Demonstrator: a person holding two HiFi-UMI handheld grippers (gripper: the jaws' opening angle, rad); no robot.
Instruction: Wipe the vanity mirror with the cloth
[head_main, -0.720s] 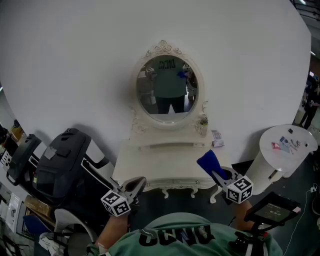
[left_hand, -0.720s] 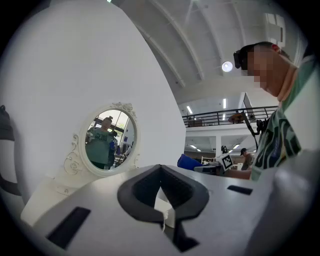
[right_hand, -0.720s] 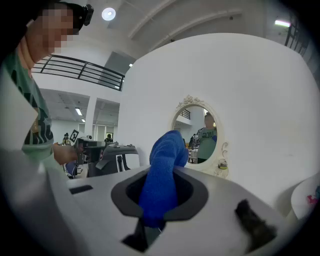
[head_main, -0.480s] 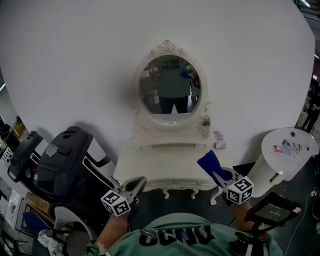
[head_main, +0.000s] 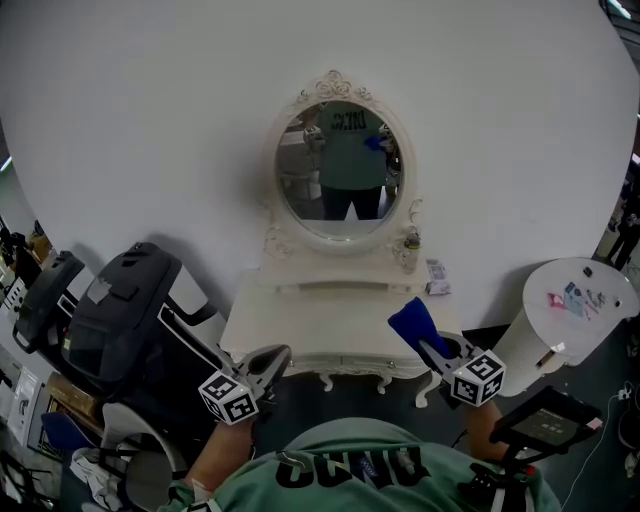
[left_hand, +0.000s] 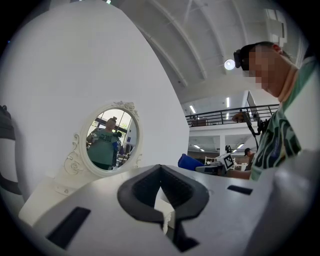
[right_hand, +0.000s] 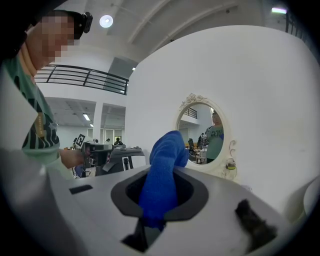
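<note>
Holding pattern: against half a second ago the right claw (head_main: 430, 349) has barely shifted, and only the head view has drifted. It stays clamped on the blue cloth (head_main: 412, 325), over the right front of the white counter (head_main: 300, 320) and well short of the vanity mirror (head_main: 338, 170). My read is that wiping hasn't started. The cloth's long axis runs along the claw, free end pointing up and forward at the mirror. The left claw (head_main: 278, 357) is closed on nothing, low at the counter's left front.

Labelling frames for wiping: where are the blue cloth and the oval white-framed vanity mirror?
blue cloth (right_hand: 161, 179): right gripper view, mid-fold between the jaws.
oval white-framed vanity mirror (head_main: 338, 170): head view, centre of glass.
</note>
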